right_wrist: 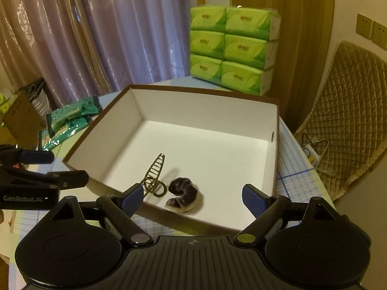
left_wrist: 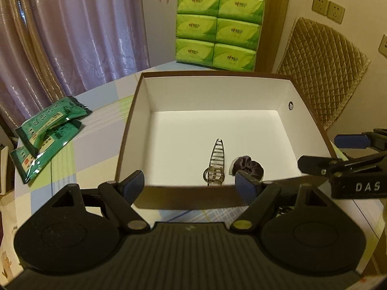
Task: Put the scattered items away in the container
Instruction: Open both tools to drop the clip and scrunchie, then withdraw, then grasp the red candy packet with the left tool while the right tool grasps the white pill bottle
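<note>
Two hair items boxed, both grippers released above the near rim.

Left wrist view: the left gripper [left_wrist: 191,184] is spread and empty; the metal hair claw [left_wrist: 216,163] and velvet scrunchie [left_wrist: 246,165] lie in the box [left_wrist: 135,111], low centre, most of its floor free. Green packets [left_wrist: 48,133] at left remain outside.
Right wrist view: the right gripper [right_wrist: 193,198] is spread, empty, with clear room over the box.
</note>
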The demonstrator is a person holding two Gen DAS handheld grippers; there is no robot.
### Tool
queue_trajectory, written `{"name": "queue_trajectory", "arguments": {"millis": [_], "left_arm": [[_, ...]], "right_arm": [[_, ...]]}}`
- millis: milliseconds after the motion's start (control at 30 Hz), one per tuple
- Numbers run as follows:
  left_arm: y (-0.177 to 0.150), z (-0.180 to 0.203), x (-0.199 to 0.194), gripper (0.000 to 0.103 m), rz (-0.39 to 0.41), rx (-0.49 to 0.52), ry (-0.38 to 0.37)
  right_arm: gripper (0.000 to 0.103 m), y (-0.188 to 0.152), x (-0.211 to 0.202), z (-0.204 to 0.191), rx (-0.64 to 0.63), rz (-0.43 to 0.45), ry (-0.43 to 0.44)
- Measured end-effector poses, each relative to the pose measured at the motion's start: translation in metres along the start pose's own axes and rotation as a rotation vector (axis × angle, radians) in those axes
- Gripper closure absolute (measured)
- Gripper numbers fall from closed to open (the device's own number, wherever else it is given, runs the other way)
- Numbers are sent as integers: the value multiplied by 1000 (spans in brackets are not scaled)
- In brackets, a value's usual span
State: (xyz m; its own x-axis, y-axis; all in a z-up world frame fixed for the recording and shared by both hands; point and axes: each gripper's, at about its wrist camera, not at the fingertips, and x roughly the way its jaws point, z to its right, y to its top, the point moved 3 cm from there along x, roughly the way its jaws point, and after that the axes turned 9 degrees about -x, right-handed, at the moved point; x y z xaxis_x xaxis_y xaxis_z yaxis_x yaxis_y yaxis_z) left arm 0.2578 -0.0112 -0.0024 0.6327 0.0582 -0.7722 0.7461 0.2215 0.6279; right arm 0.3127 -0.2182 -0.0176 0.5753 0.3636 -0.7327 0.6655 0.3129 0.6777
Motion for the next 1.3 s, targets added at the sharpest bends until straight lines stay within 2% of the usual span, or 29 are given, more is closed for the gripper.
{"name": "queue_trajectory", "arguments": {"millis": [400, 700, 1033, 1300], "left_arm": [[-39, -19, -43, 21, 13, -32, 14], [-73, -39, -60, 21, 3, -97, 10], [-132, -48, -61, 21, -60, -81, 7], [-161, -43, -53, 22, -112, -93, -13]], "right_arm": [[16, -33, -34, -9, 26, 15, 11], [16, -63, -45, -15, 41, 0, 22], [16, -106, -48, -19, 57, -62, 46], [16, -141, -40, -23, 80, -141, 51]]}}
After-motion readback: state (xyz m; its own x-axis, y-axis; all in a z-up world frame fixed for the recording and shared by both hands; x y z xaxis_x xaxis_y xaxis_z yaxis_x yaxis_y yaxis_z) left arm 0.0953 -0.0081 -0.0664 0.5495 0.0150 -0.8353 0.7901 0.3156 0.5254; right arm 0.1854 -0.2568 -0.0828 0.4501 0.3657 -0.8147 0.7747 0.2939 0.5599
